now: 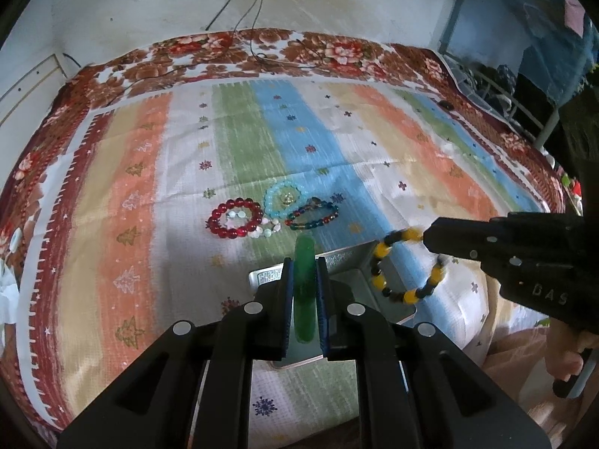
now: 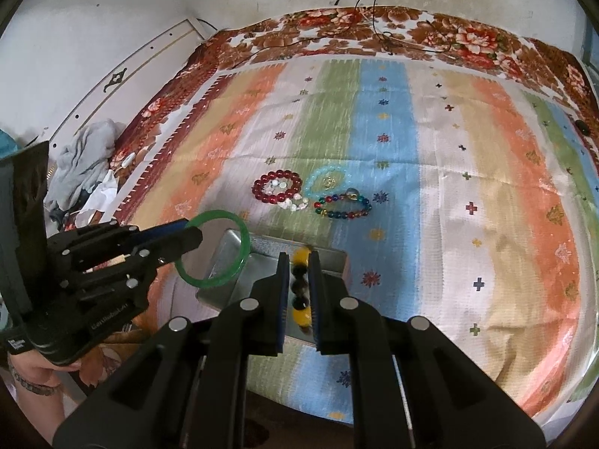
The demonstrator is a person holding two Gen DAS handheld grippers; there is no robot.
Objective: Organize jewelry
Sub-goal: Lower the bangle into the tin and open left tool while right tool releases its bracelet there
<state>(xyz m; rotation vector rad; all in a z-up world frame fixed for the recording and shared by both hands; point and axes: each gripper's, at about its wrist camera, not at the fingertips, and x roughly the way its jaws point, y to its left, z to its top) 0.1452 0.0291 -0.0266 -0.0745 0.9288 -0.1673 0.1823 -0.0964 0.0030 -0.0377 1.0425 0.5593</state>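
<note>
My left gripper (image 1: 304, 273) is shut on a green bangle (image 1: 305, 292), held over a silver metal tray (image 1: 348, 262). In the right wrist view the left gripper (image 2: 191, 234) grips the bangle (image 2: 245, 241) by its rim above the tray (image 2: 262, 254). My right gripper (image 2: 299, 262) is shut on a yellow-and-black bead bracelet (image 2: 299, 280), also over the tray; the bracelet (image 1: 382, 258) hangs from the right gripper (image 1: 426, 237) in the left wrist view. A red bead bracelet (image 1: 234, 219), a light blue one (image 1: 284, 196) and a multicolour one (image 1: 312, 217) lie on the striped bedspread beyond the tray.
Small white beads (image 1: 267, 230) lie by the red bracelet. The bedspread (image 2: 486, 187) covers a bed with a floral blanket (image 2: 374, 33) at the far edge against a wall. Black cables (image 1: 258, 52) trail there. Crumpled clothes (image 2: 82, 164) lie at the bed's left.
</note>
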